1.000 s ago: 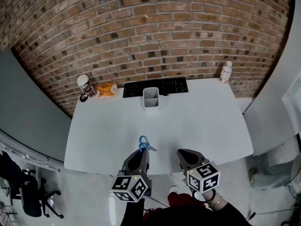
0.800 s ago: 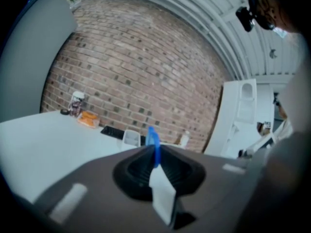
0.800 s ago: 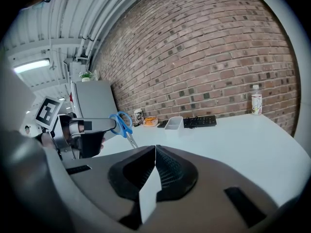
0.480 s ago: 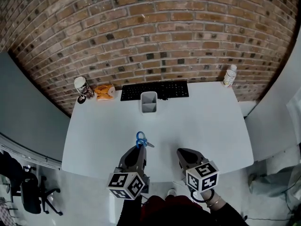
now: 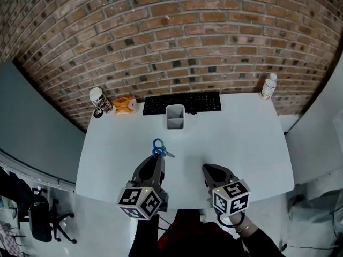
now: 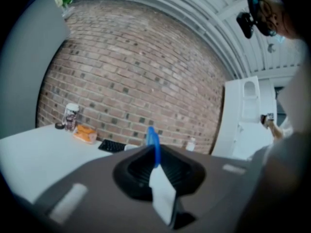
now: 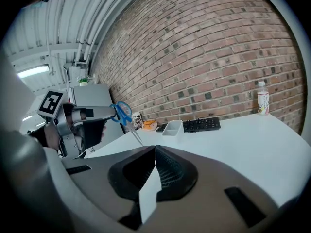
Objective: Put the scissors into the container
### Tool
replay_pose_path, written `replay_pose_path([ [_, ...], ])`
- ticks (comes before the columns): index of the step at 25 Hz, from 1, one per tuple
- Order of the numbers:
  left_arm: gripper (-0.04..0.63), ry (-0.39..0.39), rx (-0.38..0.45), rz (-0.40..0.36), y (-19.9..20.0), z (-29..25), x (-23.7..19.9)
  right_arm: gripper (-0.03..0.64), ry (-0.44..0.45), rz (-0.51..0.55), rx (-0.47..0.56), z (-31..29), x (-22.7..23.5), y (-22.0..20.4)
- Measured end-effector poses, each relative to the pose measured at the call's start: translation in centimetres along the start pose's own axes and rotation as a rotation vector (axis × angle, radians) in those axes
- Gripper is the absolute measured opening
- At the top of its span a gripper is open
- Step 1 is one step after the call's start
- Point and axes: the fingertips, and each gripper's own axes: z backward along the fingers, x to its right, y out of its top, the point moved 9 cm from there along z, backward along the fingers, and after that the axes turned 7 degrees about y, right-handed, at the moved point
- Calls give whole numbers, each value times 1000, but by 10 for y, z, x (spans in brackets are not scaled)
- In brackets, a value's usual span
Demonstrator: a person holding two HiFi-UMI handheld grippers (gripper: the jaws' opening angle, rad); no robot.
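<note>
Blue-handled scissors point(image 5: 158, 148) hang above the white table, blades pointing down, with my left gripper point(image 5: 156, 160) shut on their handle. In the left gripper view the blue handle point(image 6: 153, 144) sticks up between the jaws. From the right gripper view the scissors point(image 7: 124, 117) and the left gripper point(image 7: 99, 113) are at the left, held in the air. The grey-white container point(image 5: 174, 116) stands open-topped in front of the keyboard, farther out than the scissors; it is also in the right gripper view point(image 7: 173, 127). My right gripper point(image 5: 210, 173) is shut and holds nothing, near the table's front edge.
A black keyboard point(image 5: 182, 103) lies at the table's back by the brick wall. An orange packet point(image 5: 125, 105) and a cup point(image 5: 99, 100) sit at the back left. A small bottle point(image 5: 268, 85) stands at the back right. White table point(image 5: 241, 143) surface spreads around the container.
The left gripper has carried the scissors forward, closer to the container. The head camera has shifted, so the table sits lower in view. The right gripper has hardly moved.
</note>
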Motion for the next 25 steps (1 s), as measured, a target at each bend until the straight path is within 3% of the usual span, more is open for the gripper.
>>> replay_pose_path([
  [25, 31, -122, -8, 39, 41, -136, -50, 9, -66, -1, -52, -89, 46, 43],
])
